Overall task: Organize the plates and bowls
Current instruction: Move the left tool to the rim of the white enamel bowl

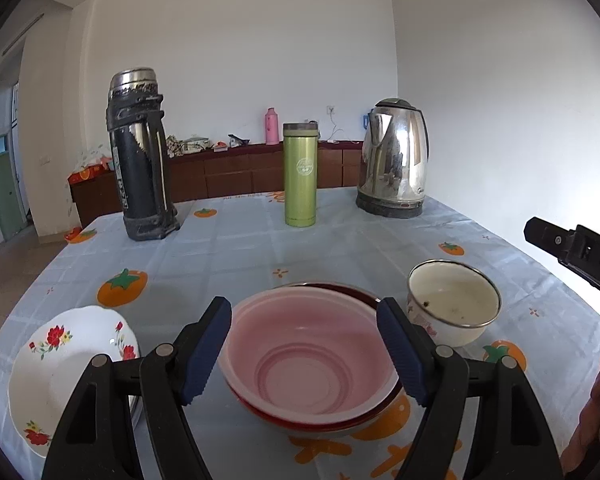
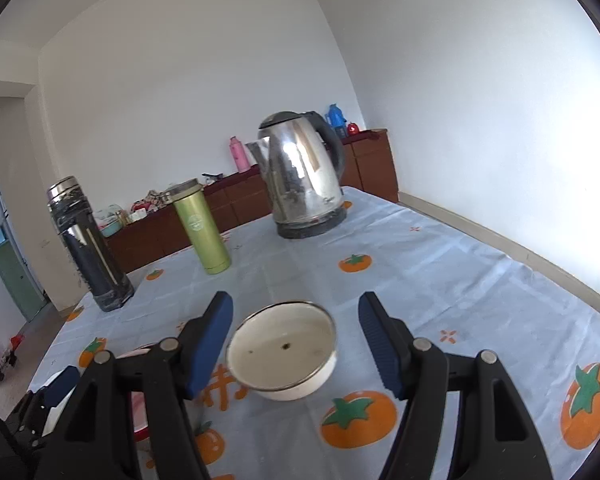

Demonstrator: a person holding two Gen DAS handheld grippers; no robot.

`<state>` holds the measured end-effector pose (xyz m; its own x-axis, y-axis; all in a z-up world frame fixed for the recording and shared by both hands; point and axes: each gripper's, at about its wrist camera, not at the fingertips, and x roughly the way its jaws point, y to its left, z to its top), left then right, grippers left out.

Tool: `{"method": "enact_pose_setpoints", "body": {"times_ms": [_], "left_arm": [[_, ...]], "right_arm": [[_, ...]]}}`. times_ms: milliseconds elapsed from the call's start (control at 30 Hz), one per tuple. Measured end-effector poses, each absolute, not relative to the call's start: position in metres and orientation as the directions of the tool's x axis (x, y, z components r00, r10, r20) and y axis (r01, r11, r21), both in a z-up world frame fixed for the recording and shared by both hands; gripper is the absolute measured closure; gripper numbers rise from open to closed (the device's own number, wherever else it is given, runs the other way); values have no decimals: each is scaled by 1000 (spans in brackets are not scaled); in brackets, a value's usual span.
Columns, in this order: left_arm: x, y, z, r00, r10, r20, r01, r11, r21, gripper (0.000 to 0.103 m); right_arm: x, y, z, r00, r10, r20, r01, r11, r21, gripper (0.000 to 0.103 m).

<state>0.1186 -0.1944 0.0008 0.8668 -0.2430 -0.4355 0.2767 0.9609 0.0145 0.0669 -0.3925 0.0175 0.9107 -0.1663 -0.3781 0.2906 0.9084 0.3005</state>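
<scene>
Left wrist: left tongs apart over pink bowl, nested in red bowl. Right tongs apart over white enamel bowl.

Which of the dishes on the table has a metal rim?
The small cream enamel bowl, framed by the open right gripper. The pink bowl and the flowered white plate have plain rims.

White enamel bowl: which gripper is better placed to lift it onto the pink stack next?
Right. The right gripper already frames the white enamel bowl between open jaws. The left gripper is lined up on the pink bowl instead, with the enamel bowl off to its right.
</scene>
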Motion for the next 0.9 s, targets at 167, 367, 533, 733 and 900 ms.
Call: {"method": "enact_pose_setpoints", "body": {"times_ms": [167,367,533,733,900], "left_arm": [[119,-207,6,861,-272,-429,298,954,-6,26],[123,-234,10,850,-295,-437,323,946,-10,26],[130,-257,11,837,-306,-454,338,941,-10,26],[136,-279,6,828,-306,-470,346,938,-1,26],[144,-298,3,808,-325,-491,358,933,-27,34]], "right_arm": [[68,-411,15,901,-191,-390,322,896,306,35],[74,-429,10,890,-197,-411,346,879,329,35],[79,-443,5,880,-199,-431,363,867,342,36],[86,-451,1,874,-193,-447,364,868,337,35],[95,-460,-7,865,-152,-479,352,863,362,42]]}}
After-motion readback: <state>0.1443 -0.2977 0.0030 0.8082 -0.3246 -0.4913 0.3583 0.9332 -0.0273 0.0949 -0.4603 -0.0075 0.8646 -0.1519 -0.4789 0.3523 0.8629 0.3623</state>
